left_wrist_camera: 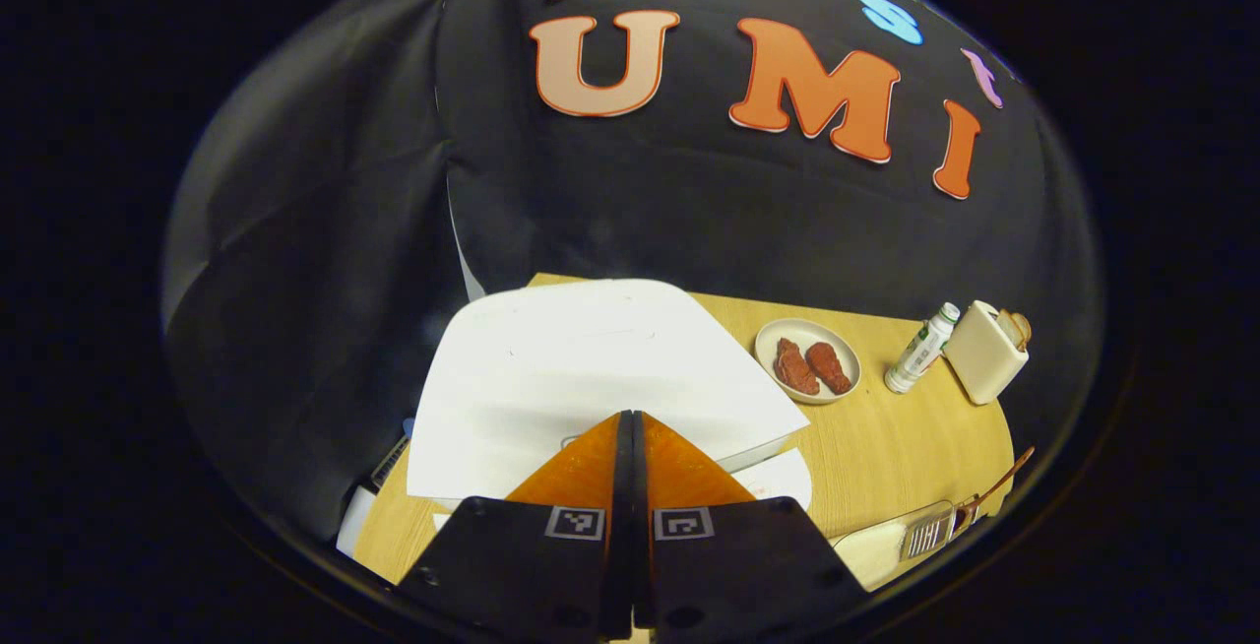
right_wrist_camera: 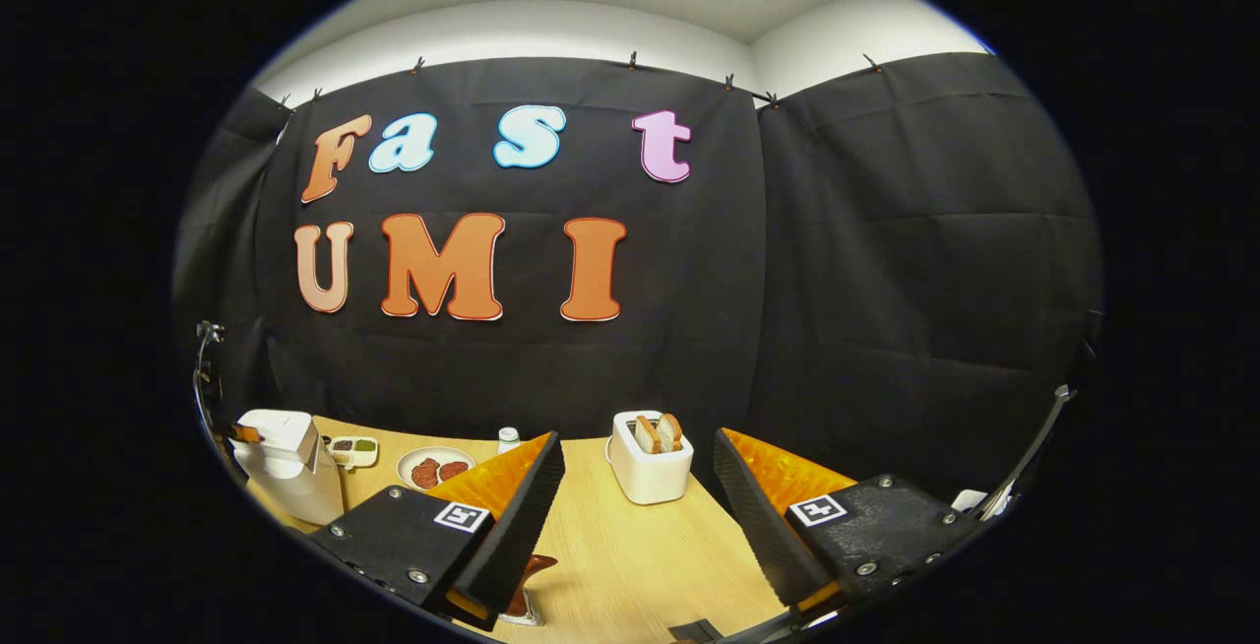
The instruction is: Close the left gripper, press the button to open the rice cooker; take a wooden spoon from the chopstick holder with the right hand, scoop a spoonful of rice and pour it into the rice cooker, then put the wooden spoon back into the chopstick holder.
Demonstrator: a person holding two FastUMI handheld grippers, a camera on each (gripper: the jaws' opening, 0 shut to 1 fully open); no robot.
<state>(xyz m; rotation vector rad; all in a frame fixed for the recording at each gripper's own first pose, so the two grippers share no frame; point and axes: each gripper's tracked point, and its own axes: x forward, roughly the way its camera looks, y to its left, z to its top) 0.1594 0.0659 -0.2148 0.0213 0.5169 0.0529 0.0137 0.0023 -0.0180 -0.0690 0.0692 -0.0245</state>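
Cooker (left_wrist_camera: 591, 368), white and with its lid down, sits right ahead of the left tool (left_wrist_camera: 630, 427), whose fingers are pressed together with their tips over the lid's near edge; whether they touch it I cannot tell. Its broad lid runs away from that tool toward the cloth wall. Beyond it to that tool's right, on the bench (left_wrist_camera: 886, 457), lie a plate (left_wrist_camera: 807, 358) with two pieces of meat, a small bottle (left_wrist_camera: 922, 349) leaning, and a toaster (left_wrist_camera: 984, 354). Near that tool's right, at the bench edge, a holder (left_wrist_camera: 925, 531) carries a spoon (left_wrist_camera: 999, 486) whose handle slants up and away to the right. The right tool (right_wrist_camera: 638, 486) is spread wide and pinches nothing; the toaster stands between and beyond its fingers, with bread in its slots. Far to this tool's left stands the cooker, and a small dish (right_wrist_camera: 354, 449) lies just beside it, apart from the plate.
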